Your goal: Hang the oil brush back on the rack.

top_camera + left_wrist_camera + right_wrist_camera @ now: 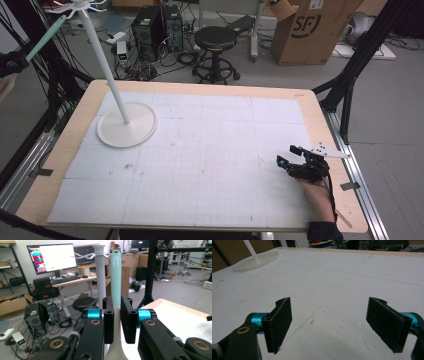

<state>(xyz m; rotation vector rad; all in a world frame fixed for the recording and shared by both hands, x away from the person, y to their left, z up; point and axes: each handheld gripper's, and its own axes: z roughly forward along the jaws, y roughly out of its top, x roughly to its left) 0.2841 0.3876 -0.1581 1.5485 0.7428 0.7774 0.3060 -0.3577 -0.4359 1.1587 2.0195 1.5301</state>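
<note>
Left gripper (116,322) clamped on pale-green spatula handle (115,277), handle upright between pads, white lower part running down out of frame. In high view, same handle (46,37) at 10 o'clock, off table edge, near top of white stand (100,55) (stand base (127,125) on white mat (210,160)). Right gripper (286,156) at 4 o'clock on mat, jaws wide apart, nothing between them.

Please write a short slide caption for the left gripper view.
Left gripper shut on a mint-green utensil handle, before the white hook stand.

Black stool (215,39), cardboard box (312,27) and computer towers (156,26) beyond the table (80,127).
</note>
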